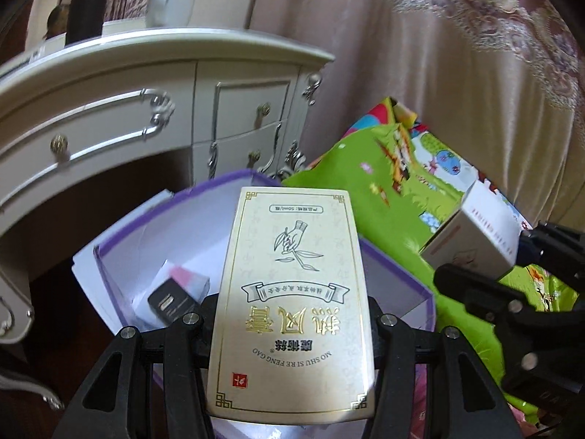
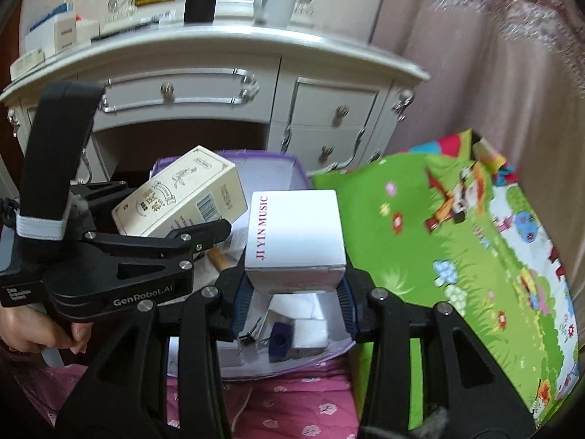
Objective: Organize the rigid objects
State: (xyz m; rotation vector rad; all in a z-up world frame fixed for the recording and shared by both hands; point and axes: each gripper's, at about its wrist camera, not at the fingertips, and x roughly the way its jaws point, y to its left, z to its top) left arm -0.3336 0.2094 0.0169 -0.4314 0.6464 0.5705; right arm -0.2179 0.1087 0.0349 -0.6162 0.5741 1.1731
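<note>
A cream box with gold lettering (image 1: 292, 292) is clamped lengthwise in my left gripper (image 1: 289, 314), which is shut on it. It hangs tilted over an open purple storage box (image 1: 226, 179). In the right wrist view the same cream box (image 2: 179, 197) and left gripper (image 2: 157, 212) sit at the left. My right gripper (image 2: 294, 285) is shut on a white cube box printed "JI YIN MUSIC" (image 2: 296, 226), held above the purple box (image 2: 296, 168). The white box (image 1: 475, 226) and right gripper (image 1: 501, 252) also appear at the right of the left wrist view.
Small items lie in the purple box: a black case (image 1: 172, 300), a dark blue cube (image 2: 279, 340), small white boxes (image 2: 310, 329). A white dresser (image 1: 109, 109) with a mug (image 1: 172, 3) stands behind. A green play mat (image 2: 438, 237) leans right; pink bedding (image 2: 292, 402) lies below.
</note>
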